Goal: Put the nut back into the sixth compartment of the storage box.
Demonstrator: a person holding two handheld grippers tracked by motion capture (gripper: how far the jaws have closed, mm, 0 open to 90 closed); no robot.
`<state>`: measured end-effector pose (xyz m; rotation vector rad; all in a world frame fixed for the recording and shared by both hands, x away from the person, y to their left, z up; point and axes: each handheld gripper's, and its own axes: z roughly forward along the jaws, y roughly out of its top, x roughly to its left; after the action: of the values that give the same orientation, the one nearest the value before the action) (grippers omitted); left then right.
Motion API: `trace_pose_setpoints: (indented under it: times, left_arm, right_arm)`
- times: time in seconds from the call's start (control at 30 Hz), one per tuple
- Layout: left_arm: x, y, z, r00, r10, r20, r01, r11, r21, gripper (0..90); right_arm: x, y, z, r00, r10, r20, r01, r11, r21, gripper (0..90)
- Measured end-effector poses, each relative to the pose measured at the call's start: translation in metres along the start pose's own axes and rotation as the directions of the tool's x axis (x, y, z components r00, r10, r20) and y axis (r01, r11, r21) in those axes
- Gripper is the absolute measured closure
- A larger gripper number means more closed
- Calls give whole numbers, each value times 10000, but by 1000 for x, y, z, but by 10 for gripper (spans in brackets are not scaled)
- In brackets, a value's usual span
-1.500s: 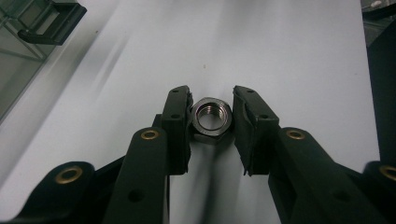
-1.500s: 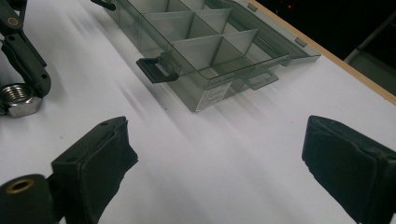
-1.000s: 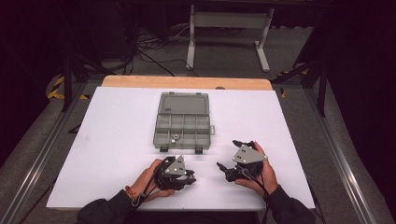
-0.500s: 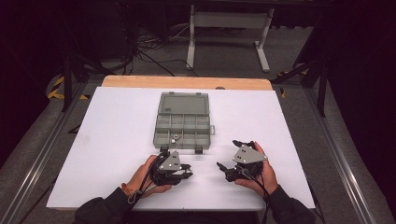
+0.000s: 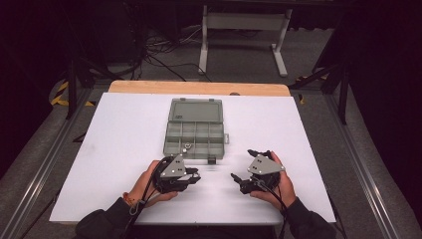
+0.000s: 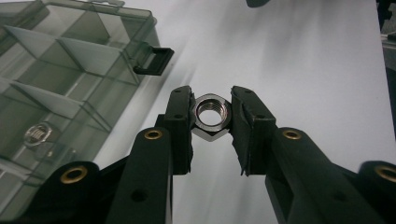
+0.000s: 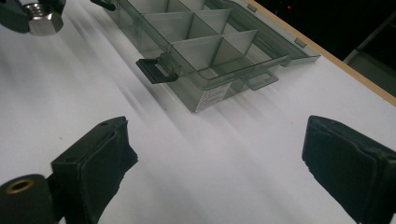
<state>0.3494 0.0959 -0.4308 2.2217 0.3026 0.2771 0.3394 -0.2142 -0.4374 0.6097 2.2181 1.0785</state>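
The left gripper (image 6: 211, 114) clamps a steel nut (image 6: 212, 115) between its pads, just off the near edge of the open compartment box (image 5: 195, 130), which sits mid-table toward the far edge. The right gripper (image 5: 249, 167) stands wide and holds nothing, near the table's (image 5: 124, 124) front edge, with bare white surface around it.

Overhead view faces forward; tool views closely share the box (image 5: 195, 129).
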Motion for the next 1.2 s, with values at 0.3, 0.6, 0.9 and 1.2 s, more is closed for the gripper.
trace_pose_setpoints:
  times: [0.3,0.6,0.9,1.2]
  left_arm:
    - [9,0,-11,9993,-151,-354,142,9996,-246,699]
    - [19,-1,-20,9975,-251,-667,225,9990,-392,699]
    - [31,2,-24,9945,-518,-915,459,9968,-653,699]
    - [48,4,-17,9905,-884,-1057,809,9940,-735,699]
  right_arm:
    - [0,0,0,10000,6,-9,-6,10000,7,83]
    - [0,0,0,10000,41,53,-41,10000,-15,83]
    - [1,0,1,10000,7,-7,-7,10000,22,83]
    - [0,-1,2,10000,18,-7,-17,10000,79,83]
